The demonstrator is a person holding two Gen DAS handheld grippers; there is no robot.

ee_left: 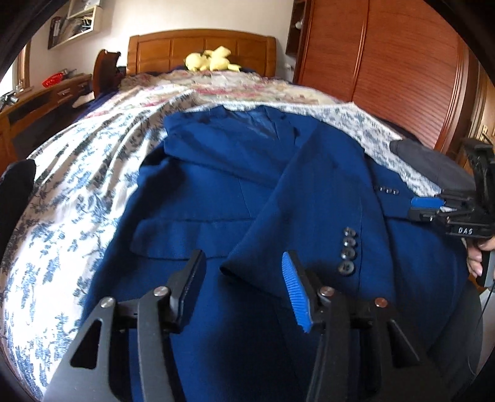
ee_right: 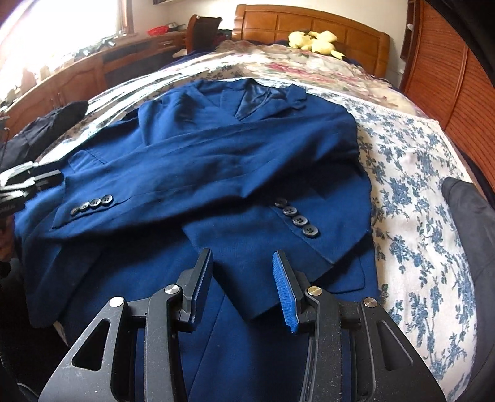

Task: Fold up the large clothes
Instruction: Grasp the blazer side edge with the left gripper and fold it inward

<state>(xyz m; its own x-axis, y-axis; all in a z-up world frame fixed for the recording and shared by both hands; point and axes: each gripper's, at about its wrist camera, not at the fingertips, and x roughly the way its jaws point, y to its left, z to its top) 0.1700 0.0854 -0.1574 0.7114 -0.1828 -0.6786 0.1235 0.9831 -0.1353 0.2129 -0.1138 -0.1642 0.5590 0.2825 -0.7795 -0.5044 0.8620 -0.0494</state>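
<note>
- I have a blue jacket [ee_right: 216,160] lying front up on the bed [ee_right: 417,191], collar toward the headboard [ee_right: 309,24], hem at the foot edge nearest me.
- Both sleeves are folded across the chest: one sleeve [ee_right: 191,182] runs over to the left side, its four buttons [ee_right: 92,204] near the jacket's left edge.
- The other sleeve's cuff [ee_right: 278,235] lies at mid-hem, with its own button row [ee_right: 295,221] showing.
- My left gripper [ee_left: 244,284] hangs over the lower part of the jacket, jaws partly apart. A cuff corner [ee_left: 235,266] lies under the gap, but the pads don't press on cloth, so I hold nothing there.
- My right gripper [ee_right: 243,284] hovers over the hem near the mid-hem cuff, jaws a moderate width apart, nothing pinched between the blue pads [ee_right: 284,293].
- In the left view the right gripper [ee_left: 433,210] shows at the jacket's right edge, with a person's fingers [ee_left: 476,259] on its handle.
- The bedspread [ee_left: 77,198] is white with blue flowers; it is bare on both sides of the jacket.
- A yellow plush [ee_left: 210,62] sits against the headboard, well apart from the jacket.
- A dark cloth [ee_right: 470,216] lies on the bed's right edge, and another dark cloth [ee_right: 55,123] at its left edge.
- A wardrobe [ee_left: 386,62] stands right of the bed, a desk [ee_right: 92,74] left.
</note>
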